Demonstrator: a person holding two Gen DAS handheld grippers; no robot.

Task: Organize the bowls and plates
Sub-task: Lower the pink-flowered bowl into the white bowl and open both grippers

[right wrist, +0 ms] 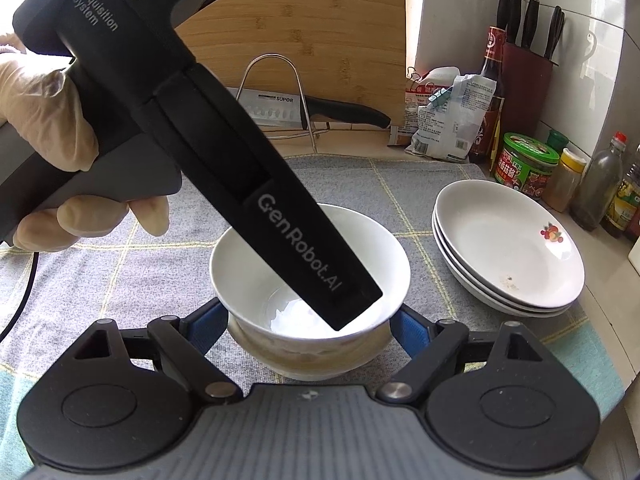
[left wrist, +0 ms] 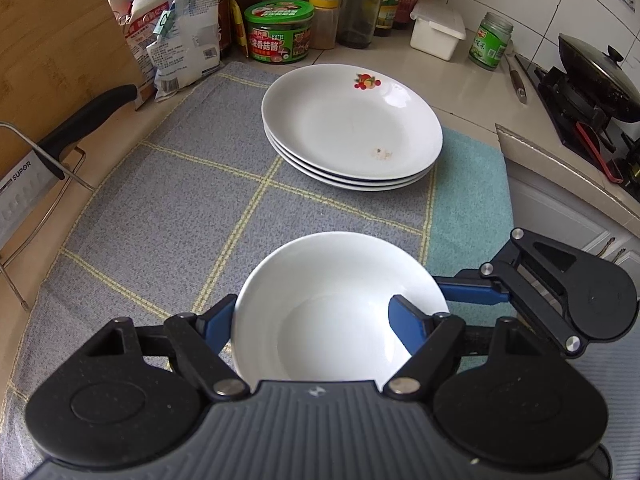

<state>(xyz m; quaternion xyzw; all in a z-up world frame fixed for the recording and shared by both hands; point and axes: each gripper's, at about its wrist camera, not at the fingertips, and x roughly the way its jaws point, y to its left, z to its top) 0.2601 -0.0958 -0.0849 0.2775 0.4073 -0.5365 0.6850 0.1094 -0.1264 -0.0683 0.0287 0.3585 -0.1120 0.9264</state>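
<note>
Left gripper [left wrist: 312, 322] clamped across bowl [left wrist: 340, 304] rim; right gripper [right wrist: 310, 330] straddling it, contact unclear. Beyond, at one o'clock, three stacked plates [left wrist: 352, 128] on bench [left wrist: 472, 92] cloth [left wrist: 160, 208]. Next: probably nesting bowl with care.

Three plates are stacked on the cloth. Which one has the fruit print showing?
The top plate of the stack: its rim shows the red fruit print. Of the two plates beneath, only their edges show.
</note>
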